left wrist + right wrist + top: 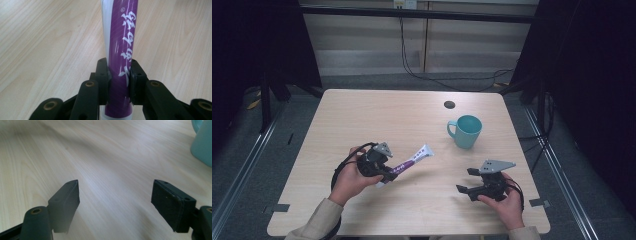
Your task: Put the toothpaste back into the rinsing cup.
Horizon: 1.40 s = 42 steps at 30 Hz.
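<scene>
Left gripper (388, 172) clamps a purple-and-white tube (409, 163); right gripper (467, 181) gapes empty.
Tube is lifted near the desk's (377, 107) front-left, cap end aimed at the teal mug (466, 131) toward the right edge; uncapping or placing looks left.

A teal mug (466, 131) stands toward the counter's (362, 115) far right, beyond the right claw (465, 180). The purple tube (408, 164) juts from the left claw (388, 176) across the middle. Bare wood lies between both claws.
</scene>
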Tool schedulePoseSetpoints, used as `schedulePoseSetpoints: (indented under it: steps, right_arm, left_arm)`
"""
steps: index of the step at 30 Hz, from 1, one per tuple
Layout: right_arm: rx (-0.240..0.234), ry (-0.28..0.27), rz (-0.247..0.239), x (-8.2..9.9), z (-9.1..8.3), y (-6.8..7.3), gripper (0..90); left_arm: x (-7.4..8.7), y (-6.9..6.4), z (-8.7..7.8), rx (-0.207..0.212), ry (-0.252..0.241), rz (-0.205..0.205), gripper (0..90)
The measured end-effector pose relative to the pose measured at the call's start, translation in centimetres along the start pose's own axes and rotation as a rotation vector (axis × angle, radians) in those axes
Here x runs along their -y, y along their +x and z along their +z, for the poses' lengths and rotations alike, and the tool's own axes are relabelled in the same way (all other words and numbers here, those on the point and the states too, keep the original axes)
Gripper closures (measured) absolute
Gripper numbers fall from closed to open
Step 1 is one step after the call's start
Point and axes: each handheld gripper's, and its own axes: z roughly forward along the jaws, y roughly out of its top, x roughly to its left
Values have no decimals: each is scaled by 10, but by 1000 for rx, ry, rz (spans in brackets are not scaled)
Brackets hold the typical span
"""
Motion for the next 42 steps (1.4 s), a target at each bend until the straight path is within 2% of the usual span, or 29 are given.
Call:
schedulePoseSetpoints:
  steps: [4,5,8,15,16,17,18,21,25,27,30,31,38,42]
  right_arm:
    - [-26,-28,-10,-11,4,4,233]
    - [-40,-34,-10,-14,5,5,233]
    - [-68,-54,4,-22,10,7,235]
    - [-114,-86,16,-33,21,10,248]
    - [-125,-85,17,-35,25,11,249]
    - [-127,-83,19,-36,26,12,248]
    - [-129,-85,18,-37,27,12,248]
    - [-133,-89,17,-39,30,13,248]
    - [-140,-89,21,-42,32,12,245]
    - [-148,-91,23,-43,34,12,237]
    - [-157,-100,21,-45,34,13,237]
    - [-158,-101,21,-45,34,13,237]
    - [-161,-103,29,-48,36,12,231]
    - [-181,-122,46,-51,39,13,230]
  left_arm:
    - [-2,-2,3,7,-16,-2,739]
    - [-3,-3,4,9,-28,-16,739]
    - [-5,-5,6,14,-34,0,739]
    - [-9,-9,9,26,-49,6,739]
    - [-10,-9,9,30,-44,22,739]
    - [-11,-10,10,28,-54,7,739]
    - [-12,-10,10,30,-45,24,739]
    - [-14,-12,12,38,-61,16,739]
    - [-17,-14,13,41,-64,32,739]
    - [-19,-16,14,44,-80,22,739]
    - [-22,-16,17,51,-71,43,739]
    - [-22,-17,18,56,-80,31,739]
    - [-25,-20,24,71,-89,38,739]
    - [-27,-22,27,72,-92,46,739]
